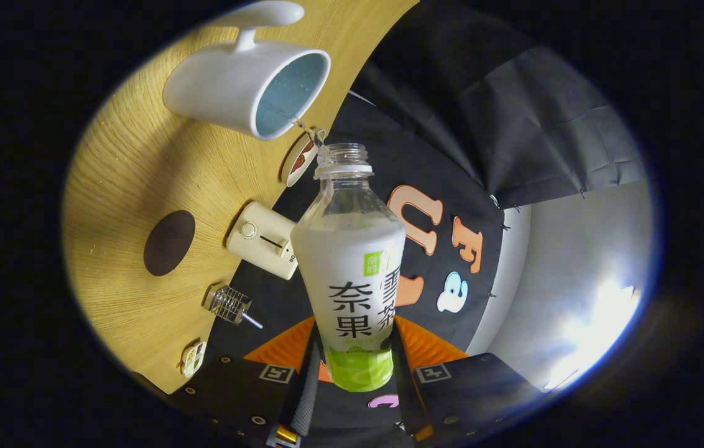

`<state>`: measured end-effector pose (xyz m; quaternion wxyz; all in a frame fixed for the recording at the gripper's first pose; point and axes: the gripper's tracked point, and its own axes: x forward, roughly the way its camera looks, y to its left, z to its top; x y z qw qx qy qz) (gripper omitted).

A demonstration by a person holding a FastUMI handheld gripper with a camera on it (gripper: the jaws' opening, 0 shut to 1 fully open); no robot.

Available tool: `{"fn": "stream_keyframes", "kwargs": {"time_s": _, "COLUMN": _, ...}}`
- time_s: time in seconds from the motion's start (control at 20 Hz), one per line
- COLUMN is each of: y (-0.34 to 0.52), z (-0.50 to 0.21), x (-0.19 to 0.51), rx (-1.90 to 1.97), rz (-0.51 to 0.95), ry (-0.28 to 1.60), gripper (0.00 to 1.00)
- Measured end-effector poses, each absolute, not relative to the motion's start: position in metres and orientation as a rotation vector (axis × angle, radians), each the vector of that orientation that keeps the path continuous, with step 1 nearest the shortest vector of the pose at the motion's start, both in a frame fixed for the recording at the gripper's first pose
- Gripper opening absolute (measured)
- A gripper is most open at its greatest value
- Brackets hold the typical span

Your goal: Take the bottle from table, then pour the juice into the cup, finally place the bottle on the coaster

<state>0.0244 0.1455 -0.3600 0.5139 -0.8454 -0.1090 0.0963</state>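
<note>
My gripper [355, 364] is shut on the lower body of a clear bottle [350, 261] with a white and green label. The bottle has no cap and is tipped over toward a white cup [237, 81] with a speckled blue inside. A thin stream of juice [303, 126] runs from the bottle's mouth into the cup's opening. The whole view is rolled sideways, so the wooden table [134, 168] stands like a wall beside the bottle. A dark brown round coaster [169, 242] lies flat on the table, apart from the cup and level with the bottle's middle.
A cream-coloured timer-like box [263, 239] sits near the table's edge, close to the bottle. A small dish [300, 160] lies just under the bottle's mouth. A little wire whisk-like tool [231, 305] and a small packet [193, 359] rest further along the edge.
</note>
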Motion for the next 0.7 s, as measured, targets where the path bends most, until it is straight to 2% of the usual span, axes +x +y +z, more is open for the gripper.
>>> {"fn": "stream_keyframes", "kwargs": {"time_s": 0.7, "y": 0.1504, "z": -0.36, "x": 0.0206, "rx": -2.062, "rz": 0.266, "ry": -0.305, "gripper": 0.56}}
